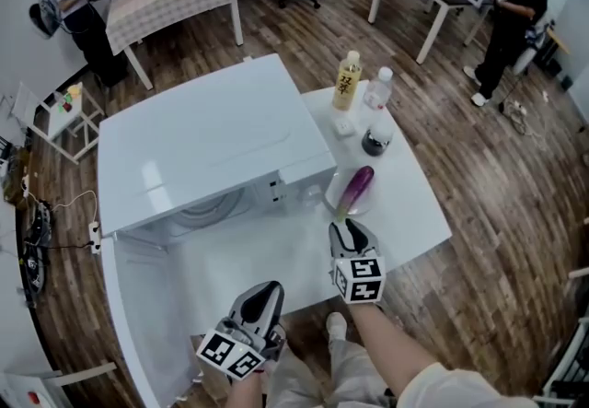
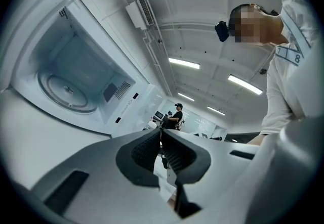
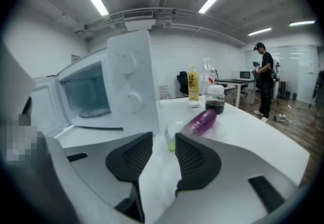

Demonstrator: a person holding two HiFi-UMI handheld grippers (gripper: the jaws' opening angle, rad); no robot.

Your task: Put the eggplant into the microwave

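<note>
microwave (image 1: 212,148): open, front facing the person; cavity (image 2: 81,66) in plain sight from the left gripper view
turntable (image 2: 66,89): bare, nothing loaded
eggplant (image 1: 355,190): outside, lying on the table (image 1: 414,213) just right of the microwave; green stem end toward the right gripper, purple body pointing away
right gripper (image 1: 342,229): jaws apart, nothing between the pads; aimed at the eggplant, just short of the stem end, no contact visible
left gripper (image 1: 270,291): jaws together, empty; low in front of the open microwave, well apart from the eggplant
clutter: jar (image 1: 376,137) with dark liquid and two bottles (image 1: 347,81) beyond the eggplant, clear of the approach line
done: access to the cavity open; right gripper lined up on the eggplant
left: reach the last bit, close on the eggplant, lift, carry left round the microwave's front corner, set on the turntable, let go
progress: early by my read, nothing grasped or moved yet
watch: round, smooth body, likely to roll or slip if pinched near the thin stem end; grip further along the body looks safer
</note>
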